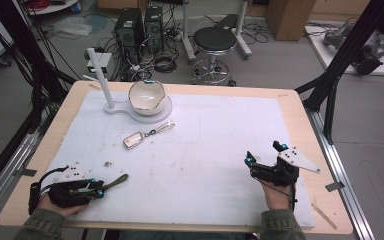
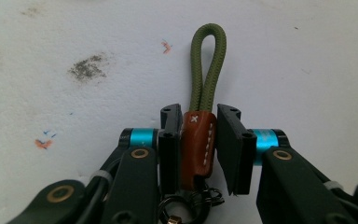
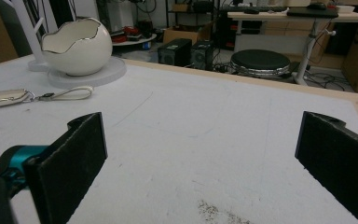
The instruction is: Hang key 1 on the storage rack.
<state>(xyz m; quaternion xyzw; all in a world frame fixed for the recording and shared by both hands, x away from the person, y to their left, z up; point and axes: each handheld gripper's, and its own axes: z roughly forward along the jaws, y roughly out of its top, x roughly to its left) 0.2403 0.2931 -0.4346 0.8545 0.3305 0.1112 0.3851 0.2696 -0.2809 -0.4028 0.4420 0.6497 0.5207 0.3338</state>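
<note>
My left gripper (image 1: pixel 99 189) rests at the table's near left corner, shut on the brown leather tab (image 2: pixel 198 140) of a keychain. Its olive cord loop (image 2: pixel 207 60) sticks out past the jaws and lies flat on the white mat (image 1: pixel 116 180). A dark metal ring (image 2: pixel 186 205) hangs behind the tab. My right gripper (image 1: pixel 264 152) sits at the near right, open wide with nothing between its jaws (image 3: pixel 200 154). A silver key fob (image 1: pixel 133 140) with a pale strap (image 1: pixel 161 128) lies in the middle left of the mat, also in the right gripper view (image 3: pixel 4 98).
A white eggshell-shaped bowl (image 1: pixel 146 96) stands on a white base with an upright post (image 1: pixel 100 75) at the back left; the same bowl (image 3: pixel 77 44) appears in the right gripper view. A white mat (image 1: pixel 205 150) covers the wooden table. Beyond the table are a stool (image 1: pixel 214 40) and computer towers.
</note>
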